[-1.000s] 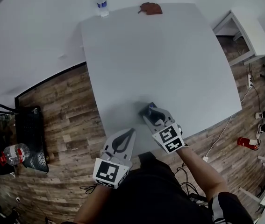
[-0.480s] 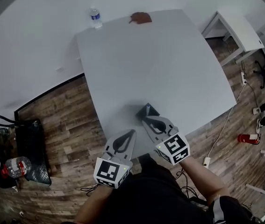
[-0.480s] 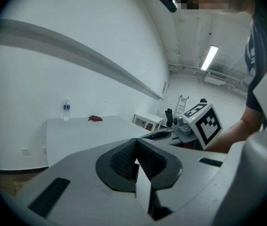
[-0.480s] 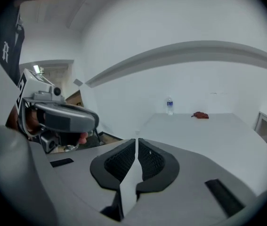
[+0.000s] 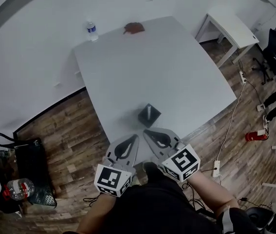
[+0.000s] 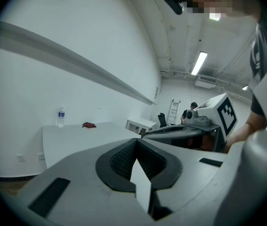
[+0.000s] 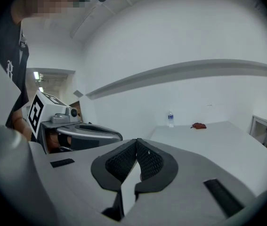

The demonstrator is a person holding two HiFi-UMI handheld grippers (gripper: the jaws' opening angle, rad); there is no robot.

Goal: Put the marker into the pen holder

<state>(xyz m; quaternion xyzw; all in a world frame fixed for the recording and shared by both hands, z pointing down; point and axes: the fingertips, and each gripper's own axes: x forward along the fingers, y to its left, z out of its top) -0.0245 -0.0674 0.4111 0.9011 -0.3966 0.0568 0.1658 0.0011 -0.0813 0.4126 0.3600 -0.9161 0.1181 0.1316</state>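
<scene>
While the marker [image 5: 149, 111] stands in the pen holder [image 5: 149, 117] at frame centre, my left hand-held gripper [image 5: 136, 137] and right hand-held gripper [image 5: 146, 131] hang below. Both are clamped together, empty.

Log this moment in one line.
left gripper: shut, empty | right gripper: shut, empty | marker: inside pen holder | pen holder: on table, apart from grippers

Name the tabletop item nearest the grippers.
The pen holder, toward the near edge of the table; the bottle and reddish cloth sit at its far edge.

place: bare office-like workroom | cues: white table [image 5: 152, 67], office chair [image 5: 273, 40], ceiling strip light [image 6: 199, 63], ladder [image 6: 173, 111]
</scene>
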